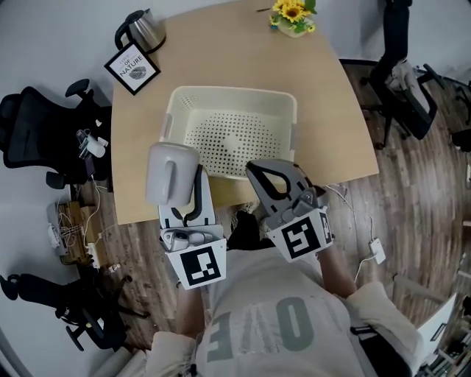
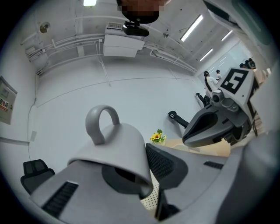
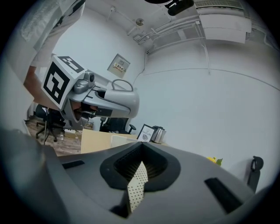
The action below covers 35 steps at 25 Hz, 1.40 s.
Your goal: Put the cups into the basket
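A cream perforated basket [image 1: 234, 99] stands on the wooden table [image 1: 331, 110], and I see nothing inside it. My left gripper [image 1: 188, 193] is shut on a grey cup [image 1: 171, 173], held over the table's near edge just left of the basket's near-left corner. In the left gripper view the cup [image 2: 111, 148] lies on its side between the jaws, handle pointing up. The right gripper view shows the same cup [image 3: 122, 98] from the side. My right gripper [image 1: 271, 179] hovers at the basket's near wall, shut, with nothing in it.
A kettle [image 1: 143, 29] and a framed sign [image 1: 132, 68] stand at the table's far left corner. A sunflower pot [image 1: 293, 15] sits at the far edge. Office chairs stand left [image 1: 37, 125] and right [image 1: 408, 81]. Cables [image 1: 73, 221] lie on the floor at the left.
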{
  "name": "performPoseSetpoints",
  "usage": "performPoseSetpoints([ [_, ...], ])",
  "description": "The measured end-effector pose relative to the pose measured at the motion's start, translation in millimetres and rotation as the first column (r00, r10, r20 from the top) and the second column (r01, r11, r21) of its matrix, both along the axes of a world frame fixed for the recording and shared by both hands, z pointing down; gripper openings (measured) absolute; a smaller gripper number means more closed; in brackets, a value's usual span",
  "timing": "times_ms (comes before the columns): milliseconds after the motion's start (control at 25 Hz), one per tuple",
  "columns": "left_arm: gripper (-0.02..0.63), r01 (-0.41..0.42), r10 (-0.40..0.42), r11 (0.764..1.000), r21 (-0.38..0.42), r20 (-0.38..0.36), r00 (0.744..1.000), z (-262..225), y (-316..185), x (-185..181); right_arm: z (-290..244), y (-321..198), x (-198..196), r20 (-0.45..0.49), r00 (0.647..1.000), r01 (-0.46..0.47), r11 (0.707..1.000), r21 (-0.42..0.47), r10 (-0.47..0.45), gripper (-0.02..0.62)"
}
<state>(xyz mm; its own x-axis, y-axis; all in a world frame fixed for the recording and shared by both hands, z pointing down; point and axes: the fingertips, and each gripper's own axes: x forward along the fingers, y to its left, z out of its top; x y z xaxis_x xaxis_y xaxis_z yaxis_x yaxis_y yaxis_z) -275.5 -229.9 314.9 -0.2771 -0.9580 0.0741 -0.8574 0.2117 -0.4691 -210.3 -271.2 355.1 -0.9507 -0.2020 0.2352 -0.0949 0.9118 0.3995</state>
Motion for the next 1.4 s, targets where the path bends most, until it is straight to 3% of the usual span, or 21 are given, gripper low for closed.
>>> performPoseSetpoints([
  [400, 0.051, -0.108, 0.110, 0.993, -0.038, 0.037, 0.993, -11.4, -75.4, -40.9, -24.0, -66.0, -42.1, 0.043, 0.998, -0.055, 0.998, 0.006, 0.055, -0.002],
  [520, 0.051, -0.147, 0.151, 0.983, -0.112, 0.027, 0.988, 8.2, -93.0, -49.2, -23.8, -74.6, -54.2, 0.029, 0.998, -0.056, 0.998, 0.009, 0.055, -0.002],
  [600, 0.051, -0.183, 0.194, 0.958, -0.221, 0.025, 0.981, 27.6, -103.4, -53.4, -23.8, -78.0, -59.2, 0.019, 0.998, -0.053, 0.999, 0.013, 0.053, -0.002],
  [720, 0.051, -0.239, 0.260, 0.896, -0.374, 0.005, 0.966, 56.7, -112.6, -54.0, -21.9, -81.8, -60.2, 0.007, 0.998, -0.057, 0.998, 0.017, 0.057, -0.002],
  [960, 0.051, -0.305, 0.383, 0.764, -0.568, 0.019, 0.924, 93.3, -125.5, -42.2, -20.6, -84.2, -52.2, 0.007, 0.996, -0.090, 0.996, -0.007, 0.090, -0.002],
  [1080, 0.051, -0.322, 0.442, 0.675, -0.664, 0.014, 0.897, 112.8, -133.0, -37.3, -18.5, -83.8, -47.3, 0.005, 0.993, -0.115, 0.993, -0.009, 0.115, -0.002],
  [1160, 0.051, -0.309, 0.477, 0.588, -0.747, 0.012, 0.879, 130.8, -135.1, -37.4, -17.5, -82.4, -42.9, 0.005, 0.992, -0.128, 0.992, -0.014, 0.128, -0.002],
  [1240, 0.051, -0.283, 0.523, 0.479, -0.831, 0.010, 0.853, 151.9, -133.7, -38.0, -17.3, -83.5, -35.8, 0.003, 0.989, -0.150, 0.989, -0.019, 0.150, -0.002],
  [1400, 0.051, -0.202, 0.657, 0.211, -0.956, -0.014, 0.754, 196.2, -115.8, -44.0, -17.1, -86.0, -22.2, 0.000, 0.982, -0.191, 0.981, -0.020, 0.191, -0.002],
])
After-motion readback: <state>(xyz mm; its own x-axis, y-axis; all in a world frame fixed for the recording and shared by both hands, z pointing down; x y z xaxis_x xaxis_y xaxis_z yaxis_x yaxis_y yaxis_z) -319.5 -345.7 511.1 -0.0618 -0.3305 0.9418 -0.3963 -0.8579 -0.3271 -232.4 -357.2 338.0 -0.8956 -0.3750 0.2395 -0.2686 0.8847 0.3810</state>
